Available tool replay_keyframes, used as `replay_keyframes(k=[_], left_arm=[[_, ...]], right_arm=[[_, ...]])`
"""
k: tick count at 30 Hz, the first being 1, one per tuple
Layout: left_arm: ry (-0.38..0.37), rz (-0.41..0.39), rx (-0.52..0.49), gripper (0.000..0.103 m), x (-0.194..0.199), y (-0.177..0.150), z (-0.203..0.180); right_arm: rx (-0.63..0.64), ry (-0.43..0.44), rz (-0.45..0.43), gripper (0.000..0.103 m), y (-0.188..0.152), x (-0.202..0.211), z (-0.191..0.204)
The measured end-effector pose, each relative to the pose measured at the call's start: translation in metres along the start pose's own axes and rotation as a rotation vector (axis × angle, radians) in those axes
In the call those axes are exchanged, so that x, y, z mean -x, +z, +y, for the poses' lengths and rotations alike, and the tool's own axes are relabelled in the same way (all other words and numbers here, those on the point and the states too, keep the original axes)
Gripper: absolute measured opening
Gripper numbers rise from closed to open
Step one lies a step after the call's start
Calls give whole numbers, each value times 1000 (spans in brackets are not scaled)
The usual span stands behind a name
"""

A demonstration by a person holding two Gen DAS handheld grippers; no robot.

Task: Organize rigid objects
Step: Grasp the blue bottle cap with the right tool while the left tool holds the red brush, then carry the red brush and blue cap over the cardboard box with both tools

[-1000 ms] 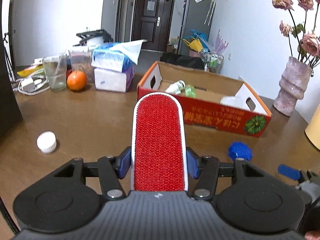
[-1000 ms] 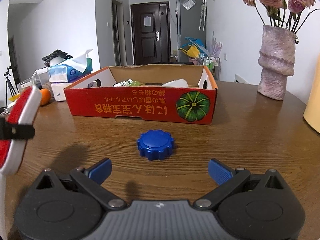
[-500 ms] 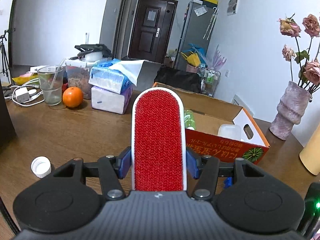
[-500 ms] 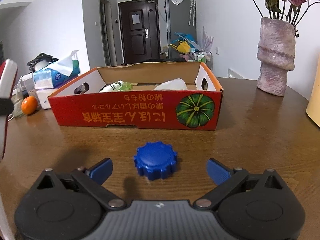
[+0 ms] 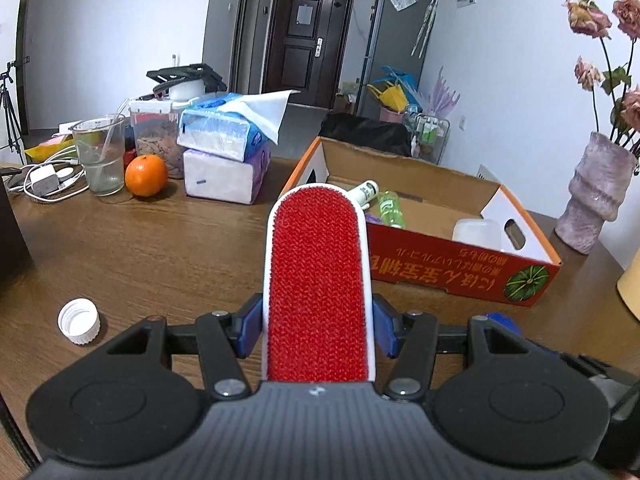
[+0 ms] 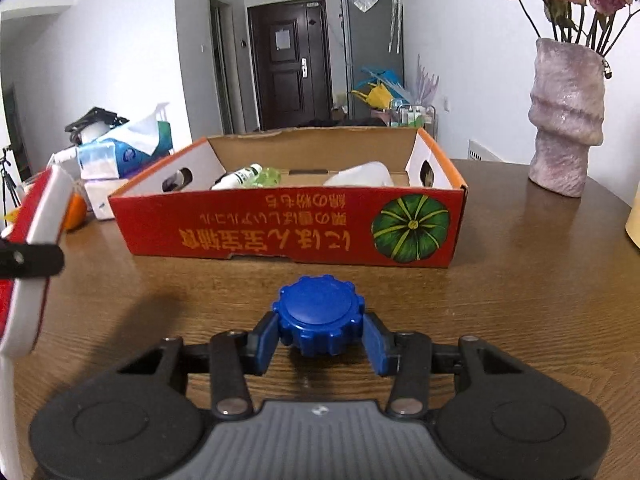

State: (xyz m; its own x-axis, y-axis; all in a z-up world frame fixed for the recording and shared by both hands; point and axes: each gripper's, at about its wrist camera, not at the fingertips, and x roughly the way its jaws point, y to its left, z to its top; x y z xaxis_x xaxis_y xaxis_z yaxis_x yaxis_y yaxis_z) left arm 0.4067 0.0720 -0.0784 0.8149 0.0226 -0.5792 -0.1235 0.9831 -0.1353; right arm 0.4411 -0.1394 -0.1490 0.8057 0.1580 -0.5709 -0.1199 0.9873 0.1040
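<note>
1. A brown wooden table [image 6: 520, 280] fills the lower half of both wrist views, with a white-walled room and a dark door behind it.
2. A shallow cardboard box [image 6: 288, 228] sits mid-frame in the right wrist view. Its red front wall carries yellow East Asian characters printed upside down, not legible enough to read, and a green pumpkin picture at the right end. Inside lie a white bottle with a dark printed label [image 6: 240, 176], a green item, and a pale plastic container [image 6: 360, 176]. In the left wrist view the box stands right of centre.
3. A mottled pink vase [image 6: 566, 120] with dried roses stands at the upper right of the right wrist view, well apart from the box.
4. The left gripper [image 5: 316, 328] is clamped on a lint brush [image 5: 318, 288], white-framed with a red bristled face, which stands up through the centre of the left wrist view. Its blue pads press both edges.
5. Stacked tissue packs [image 5: 224, 152] sit at upper left of the left wrist view; their printing is too small to read.
6. The right gripper [image 6: 320, 340] has just been closing, and its blue pads now press both sides of a blue scalloped cap [image 6: 320, 320] resting on the table at lower centre of the right wrist view, near the box front.
7. A drinking glass [image 5: 100, 156] and an orange [image 5: 146, 176] stand beside the tissues.
8. A white bottle cap [image 5: 79, 321] lies at lower left of the left wrist view.
</note>
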Motion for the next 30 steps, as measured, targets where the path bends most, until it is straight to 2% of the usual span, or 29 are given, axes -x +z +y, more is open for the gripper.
replay_keyframes(k=[3, 8, 12, 20, 22, 24, 26, 30], left_arm=[[7, 27, -25, 57, -10, -5, -3], [16, 145, -68, 57, -36, -19, -10], [42, 196, -89, 57, -50, -28, -10], [74, 178, -129, 57, -53, -34, -16], [77, 178, -125, 59, -53, -33, -15], [107, 185, -114, 76, -54, -34, -13], [121, 194, -96, 81, -54, -34, -10], [128, 191, -101, 82, -53, -35, -11]], right_arm=[[6, -3, -1, 45, -1, 1, 1], [-2, -7, 2, 45, -1, 2, -1], [-16, -14, 1, 45, -1, 2, -3], [-14, -9, 3, 45, -2, 2, -3], [-16, -8, 4, 45, -2, 2, -4], [-18, -7, 6, 45, -2, 1, -4], [-19, -5, 7, 45, -2, 1, -4], [-25, -2, 8, 45, -2, 1, -5]])
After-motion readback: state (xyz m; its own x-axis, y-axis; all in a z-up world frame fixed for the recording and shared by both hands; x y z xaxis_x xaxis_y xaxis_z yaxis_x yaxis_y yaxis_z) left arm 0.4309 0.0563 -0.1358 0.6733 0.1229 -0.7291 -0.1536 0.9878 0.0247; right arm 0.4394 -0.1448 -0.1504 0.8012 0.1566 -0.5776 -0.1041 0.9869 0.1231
